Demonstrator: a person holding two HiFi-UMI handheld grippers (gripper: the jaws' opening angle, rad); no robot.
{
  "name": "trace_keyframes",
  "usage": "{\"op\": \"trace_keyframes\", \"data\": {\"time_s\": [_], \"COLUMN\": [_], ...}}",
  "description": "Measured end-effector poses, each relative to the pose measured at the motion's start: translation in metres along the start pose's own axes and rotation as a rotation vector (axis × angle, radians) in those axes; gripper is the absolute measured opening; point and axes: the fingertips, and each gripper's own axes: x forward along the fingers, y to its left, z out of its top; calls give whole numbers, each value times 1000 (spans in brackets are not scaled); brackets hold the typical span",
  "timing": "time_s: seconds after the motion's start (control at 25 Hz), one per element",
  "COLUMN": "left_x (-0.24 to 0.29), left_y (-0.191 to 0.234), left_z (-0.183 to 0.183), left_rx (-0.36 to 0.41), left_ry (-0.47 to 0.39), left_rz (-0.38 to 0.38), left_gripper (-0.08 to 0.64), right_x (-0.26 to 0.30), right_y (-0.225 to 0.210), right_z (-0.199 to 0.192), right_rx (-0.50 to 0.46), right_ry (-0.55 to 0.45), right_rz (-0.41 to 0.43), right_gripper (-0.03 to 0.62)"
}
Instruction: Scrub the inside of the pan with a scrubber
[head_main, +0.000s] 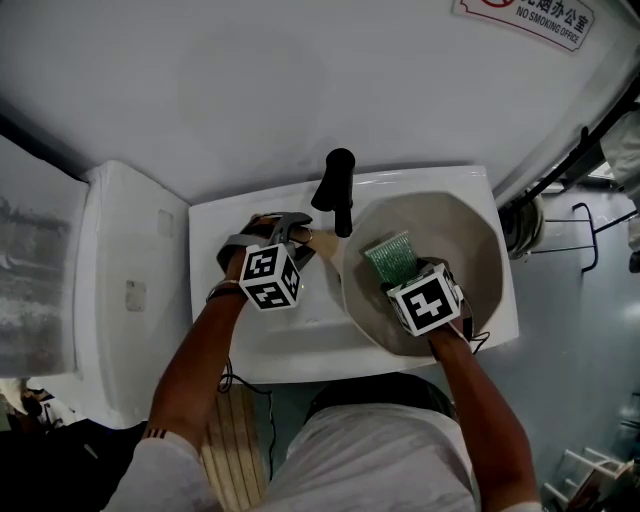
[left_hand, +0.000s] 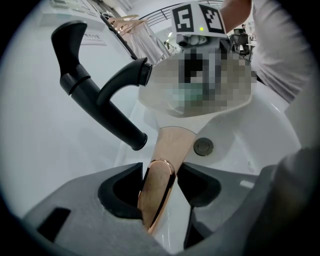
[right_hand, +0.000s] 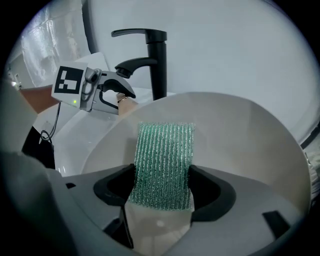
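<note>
Black faucet (head_main: 337, 190) overhangs the pale pan (head_main: 470, 230) at its ten o'clock. Your left gripper (head_main: 288, 232) clamps its coppery handle (left_hand: 159, 190); your right gripper (right_hand: 162, 187) pinches the green scrubber (right_hand: 165, 155).

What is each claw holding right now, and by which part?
The left claw grips the pan by its copper-coloured handle, near the handle's end. The right claw clamps the green scrubber across its lower end, inside the pan.

A black faucet (head_main: 338, 190) stands between the left gripper (head_main: 293, 237) and right gripper (head_main: 397, 272), just beyond both, its spout close to the rim of the pan (head_main: 470, 240). Past the right gripper's scrubber (head_main: 390, 257) the pan's pale bowl lies open, bounded by its raised far side, with the white wall (head_main: 250, 80) behind.
</note>
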Motion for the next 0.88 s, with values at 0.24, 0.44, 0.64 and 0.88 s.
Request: {"op": "trace_keyframes", "data": {"time_s": [0.24,0.44,0.64,0.88], "left_x": [0,0,0,0], "left_y": [0,0,1,0], "left_z": [1,0,1,1], "left_rx": [4,6,5,3], "left_ry": [-3,-5,-3,-4], "left_rz": [-2,-2,-1,-2], "left_gripper": [224,224,224,224], "right_x": [-17,-28,-41,-41], "right_y": [-32,-50,-41,6], "right_z": [-22,-32,-27,-18], "right_rx": [42,45,7,-44], "right_ry": [41,54,42,23], "right_rz": [-63,-105,-88,13], "right_gripper": [341,341,341,340]}}
